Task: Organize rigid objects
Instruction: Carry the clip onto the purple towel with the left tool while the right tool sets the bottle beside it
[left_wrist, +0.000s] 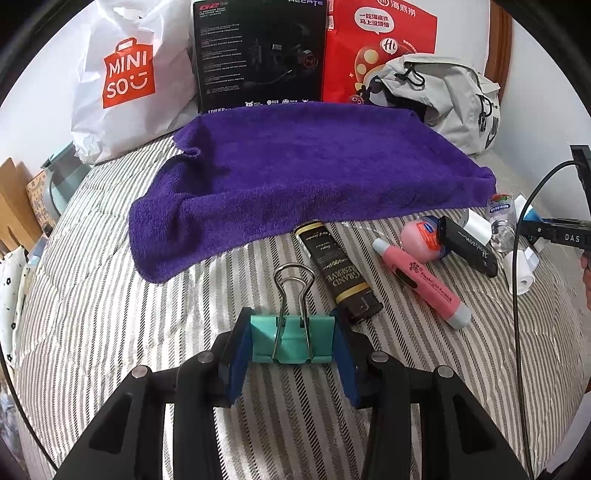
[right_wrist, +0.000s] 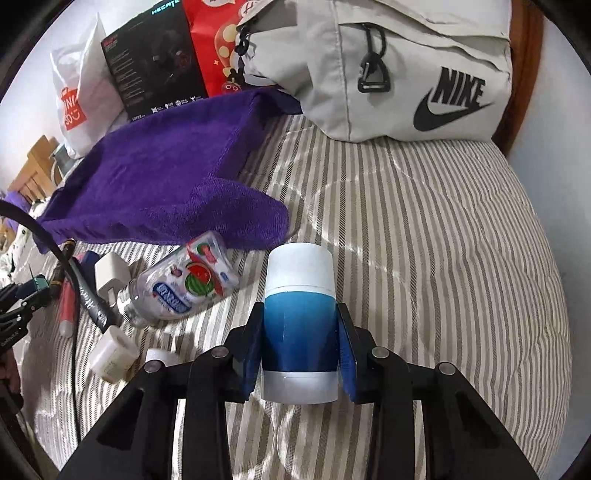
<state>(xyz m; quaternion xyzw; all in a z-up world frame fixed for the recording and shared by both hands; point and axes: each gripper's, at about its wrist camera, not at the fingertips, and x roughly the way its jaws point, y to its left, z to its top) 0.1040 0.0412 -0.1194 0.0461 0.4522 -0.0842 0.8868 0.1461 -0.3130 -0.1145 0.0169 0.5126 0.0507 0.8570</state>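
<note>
At the lower centre of the left wrist view, my left gripper (left_wrist: 292, 341) holds a teal binder clip (left_wrist: 292, 341): the blue pads (left_wrist: 238, 360) press its two sides, fingers narrowed to the clip's width, wire handles pointing up the frame. The clip sits just above the striped bedcover (left_wrist: 110, 295).

At the lower centre of the right wrist view, my right gripper (right_wrist: 300, 338) is clamped on a blue and white cylinder (right_wrist: 299, 321), white cap pointing up the frame, pads flat against its blue band.

Right of centre in the left view, loose items lie on the cover: a black lighter (left_wrist: 338, 273) just right of the clip, a pink flashlight (left_wrist: 423, 282) beyond it, a pink round tin (left_wrist: 419, 236), a black pen-like stick (left_wrist: 469, 245) and a small clear bottle (left_wrist: 500, 214) near the right edge. In the right view the clear bottle (right_wrist: 184, 280) lies on its side at left of centre, near a white charger plug (right_wrist: 109, 277).

A purple towel (left_wrist: 295, 177) fills the middle of the left view. Across the top stand a white shopping bag (left_wrist: 129, 74), a black box (left_wrist: 258, 51), a red bag (left_wrist: 376, 44) and a grey backpack (left_wrist: 443, 99).
</note>
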